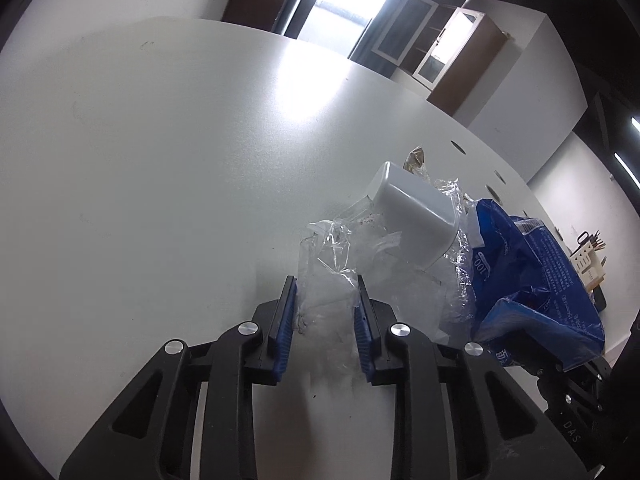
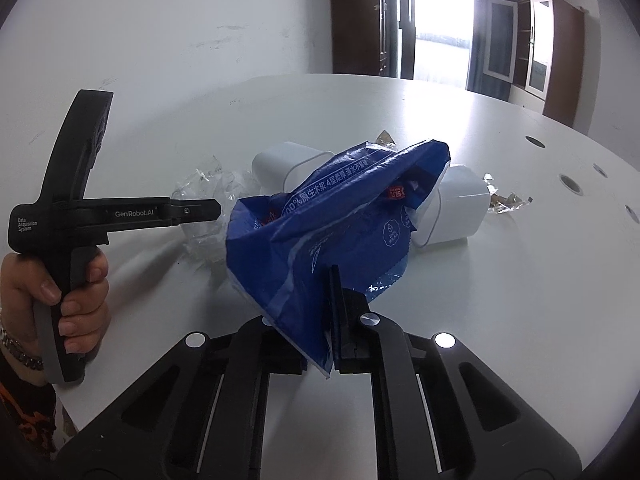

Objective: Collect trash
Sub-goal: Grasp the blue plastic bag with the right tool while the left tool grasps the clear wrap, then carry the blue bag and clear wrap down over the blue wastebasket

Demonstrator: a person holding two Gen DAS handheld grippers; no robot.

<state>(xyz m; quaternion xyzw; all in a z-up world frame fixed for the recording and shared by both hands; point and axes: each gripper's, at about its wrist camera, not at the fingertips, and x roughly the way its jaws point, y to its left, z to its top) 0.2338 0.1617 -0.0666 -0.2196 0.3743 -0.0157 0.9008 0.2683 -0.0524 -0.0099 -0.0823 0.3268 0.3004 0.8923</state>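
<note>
A crumpled clear plastic wrap (image 1: pixel 332 272) lies on the white table (image 1: pixel 160 140). My left gripper (image 1: pixel 325 292) has its blue pads against both sides of it. In the right wrist view, this gripper (image 2: pixel 212 211) reaches in from the left, held by a hand (image 2: pixel 80 292), with its tips at the clear wrap (image 2: pixel 204 184). My right gripper (image 2: pixel 326 284) is shut on the edge of a blue printed plastic bag (image 2: pixel 320 232), which hides its left finger. The bag (image 1: pixel 528 272) hangs open at the right of the left wrist view.
Two white plastic tubs lie tipped on the table behind the bag, one at the left (image 2: pixel 288 168) and one at the right (image 2: pixel 452 204). Brown and clear wrapper scraps (image 2: pixel 504 200) lie farther right. Round holes (image 2: pixel 570 182) dot the table near its right edge.
</note>
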